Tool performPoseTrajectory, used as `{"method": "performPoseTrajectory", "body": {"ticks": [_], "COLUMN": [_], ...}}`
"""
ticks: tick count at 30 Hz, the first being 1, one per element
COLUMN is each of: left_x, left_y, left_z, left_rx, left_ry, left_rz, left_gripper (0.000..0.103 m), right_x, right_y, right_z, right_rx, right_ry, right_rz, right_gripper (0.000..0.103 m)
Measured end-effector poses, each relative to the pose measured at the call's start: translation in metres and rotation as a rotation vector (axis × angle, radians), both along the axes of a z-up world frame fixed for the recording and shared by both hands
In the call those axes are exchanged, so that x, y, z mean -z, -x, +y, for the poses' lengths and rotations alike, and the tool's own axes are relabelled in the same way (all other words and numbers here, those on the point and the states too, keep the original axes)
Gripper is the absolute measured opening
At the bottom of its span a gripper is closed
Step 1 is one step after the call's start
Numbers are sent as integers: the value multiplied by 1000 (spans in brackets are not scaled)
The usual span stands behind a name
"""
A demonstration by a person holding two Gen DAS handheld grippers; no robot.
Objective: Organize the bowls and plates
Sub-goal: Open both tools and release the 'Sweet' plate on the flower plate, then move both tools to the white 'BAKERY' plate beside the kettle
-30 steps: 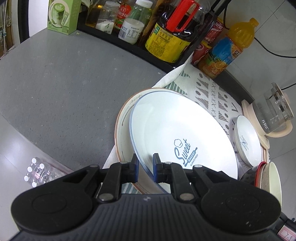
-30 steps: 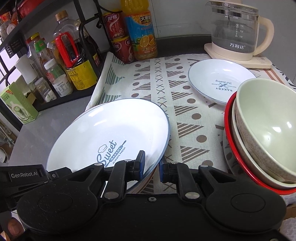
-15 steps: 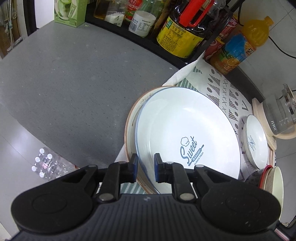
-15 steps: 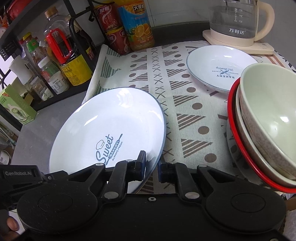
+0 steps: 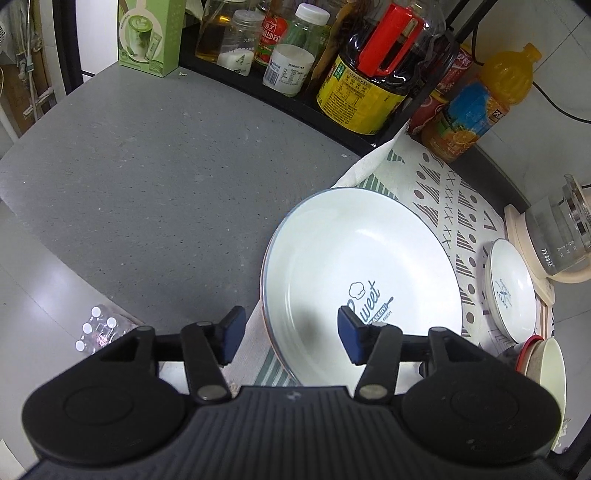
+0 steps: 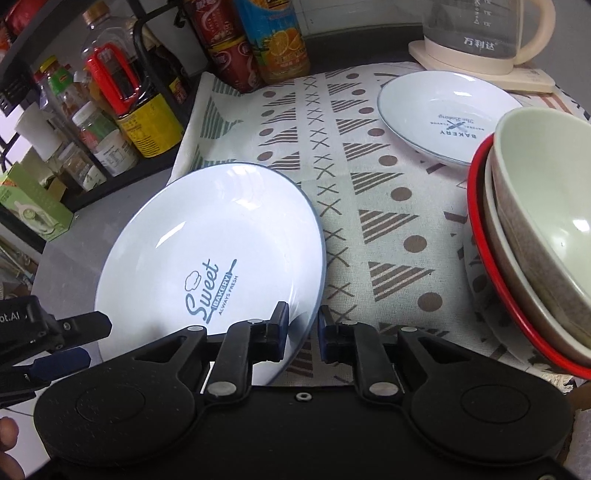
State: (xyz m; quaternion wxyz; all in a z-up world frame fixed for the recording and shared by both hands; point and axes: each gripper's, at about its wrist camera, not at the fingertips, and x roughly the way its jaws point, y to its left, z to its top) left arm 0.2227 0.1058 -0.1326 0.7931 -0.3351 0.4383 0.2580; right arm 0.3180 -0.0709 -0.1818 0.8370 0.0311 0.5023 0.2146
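A large white "Sweet Bakery" plate (image 5: 354, 258) (image 6: 221, 229) lies flat on an orange-rimmed plate (image 5: 270, 341), of which only a sliver of edge shows. My left gripper (image 5: 291, 334) straddles its near rim; its jaws are opening and stand wide, touching nothing. It also shows at the lower left of the right wrist view as the left gripper (image 6: 74, 343). My right gripper (image 6: 303, 323) has the plate's near right rim between its jaws, which are opening, with a thin gap beside the outer pad. A small white plate (image 6: 443, 114) and stacked bowls (image 6: 535, 240) stand on the right.
A patterned cloth (image 6: 369, 184) lies under the dishes on a grey counter (image 5: 147, 184). Bottles and jars (image 5: 362, 92) fill a black rack along the back. A glass kettle (image 6: 480, 33) stands at the back right. The counter's edge drops to the floor at the left.
The large plate came down from a tilt and now lies flat on the orange-rimmed plate. My left jaws let go of its rim and spread wide. My right jaws loosened slightly.
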Motion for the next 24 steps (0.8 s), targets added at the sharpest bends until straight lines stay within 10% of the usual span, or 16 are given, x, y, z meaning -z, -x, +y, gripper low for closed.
{"method": "performPoseTrajectory", "body": {"ticks": [6, 16, 24], "left_x": [-10, -31, -36], "left_y": [-2, -27, -44], "left_z": [-3, -25, -45], "left_rx": [-1, 70, 140], "left_ry": [-20, -39, -17], "left_rz": [-17, -96, -118], "left_gripper": [70, 83, 83], "right_x": [-18, -74, -89], "right_y": [7, 16, 6], "right_z": [-9, -49, -81], "right_rx": [-13, 9, 113], "right_ry": [-23, -91, -89], "right_rz": [-31, -182, -235], "right_gripper": [20, 67, 79]}}
